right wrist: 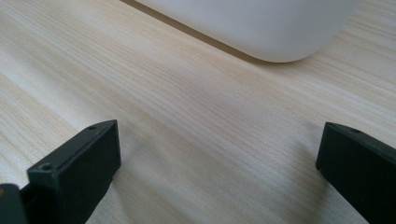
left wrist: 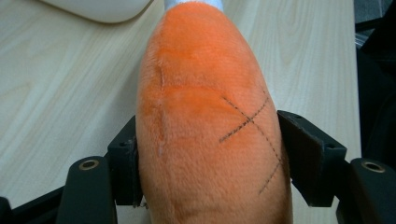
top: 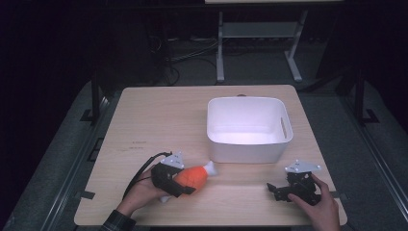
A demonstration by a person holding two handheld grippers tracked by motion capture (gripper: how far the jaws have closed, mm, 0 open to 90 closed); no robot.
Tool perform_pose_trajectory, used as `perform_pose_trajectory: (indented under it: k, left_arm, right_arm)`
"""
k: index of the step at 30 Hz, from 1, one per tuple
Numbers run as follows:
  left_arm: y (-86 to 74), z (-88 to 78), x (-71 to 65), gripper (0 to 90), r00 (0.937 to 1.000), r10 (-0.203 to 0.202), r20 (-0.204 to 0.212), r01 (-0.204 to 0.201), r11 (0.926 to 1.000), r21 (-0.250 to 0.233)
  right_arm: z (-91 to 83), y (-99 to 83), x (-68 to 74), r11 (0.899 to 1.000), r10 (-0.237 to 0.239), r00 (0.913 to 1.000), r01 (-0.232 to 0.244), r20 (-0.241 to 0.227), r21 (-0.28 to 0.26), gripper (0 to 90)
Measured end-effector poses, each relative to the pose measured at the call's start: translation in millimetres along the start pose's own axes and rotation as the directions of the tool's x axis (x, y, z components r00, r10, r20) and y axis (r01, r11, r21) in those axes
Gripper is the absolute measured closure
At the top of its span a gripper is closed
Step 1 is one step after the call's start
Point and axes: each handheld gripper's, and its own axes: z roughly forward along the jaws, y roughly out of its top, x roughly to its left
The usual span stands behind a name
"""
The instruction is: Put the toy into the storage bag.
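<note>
In the high view, the left hand-held gripper sits in the lower left-centre of the frame, its jaws set around an orange plush toy that lies on the pale wooden bench. The toy's white tip points toward the right and up, ending just beside the near wall of a white bin that stands in the centre-right of the frame. The person's left hand comes in from the bottom edge, with a plaid sleeve at the very bottom. In the lower right, the right hand-held gripper rests low over the bench, well apart from the toy, with the right hand behind it.

In the left gripper view, the orange plush toy runs up the middle of the frame, a stitched dark cross on its right side. The two black jaws stand at its lower left and lower right, pressing against its flanks, so this hand-held gripper is clamped on the toy. A curve of the white bin shows at the upper left.

In the right gripper view, the two black jaws stand wide apart at the lower corners with bare bench between them, so this hand-held gripper is open and holds nothing. The rounded corner of the white bin lies across the top of the frame.
</note>
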Motion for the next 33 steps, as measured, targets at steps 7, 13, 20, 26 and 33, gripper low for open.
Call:
perform_pose_trajectory:
  k: [7,13,20,26,33]
  left_arm:
    - [10.7,-4.3,-0.9,31.0,0.9992,0.037,0.014,-0.037,0.9993,-0.008]
    - [18.0,-9.2,-1.4,31.1,0.9970,0.070,0.031,-0.070,0.9975,-0.014]
    - [28.0,-16.7,-1.9,31.1,0.9948,0.093,0.041,-0.092,0.9954,-0.027]
    - [37.6,-22.2,-2.3,31.4,0.9920,0.116,0.050,-0.114,0.9926,-0.041]
    - [48.0,-27.4,-2.7,31.6,0.9888,0.137,0.060,-0.134,0.9897,-0.051]
  right_arm:
    - [0.0,0.0,0.0,1.000,0.000,1.0000,0.000,0.000,0.000,0.0]
    - [0.0,0.0,0.0,1.000,0.000,1.0000,0.000,0.000,0.000,0.0]
    - [0.0,0.0,0.0,1.000,0.000,1.0000,0.000,0.000,0.000,0.0]
    - [0.0,0.0,0.0,1.000,0.001,1.0000,-0.001,0.000,0.000,0.0]
    - [0.0,0.0,0.0,1.000,0.000,1.0000,0.000,0.000,0.000,0.0]
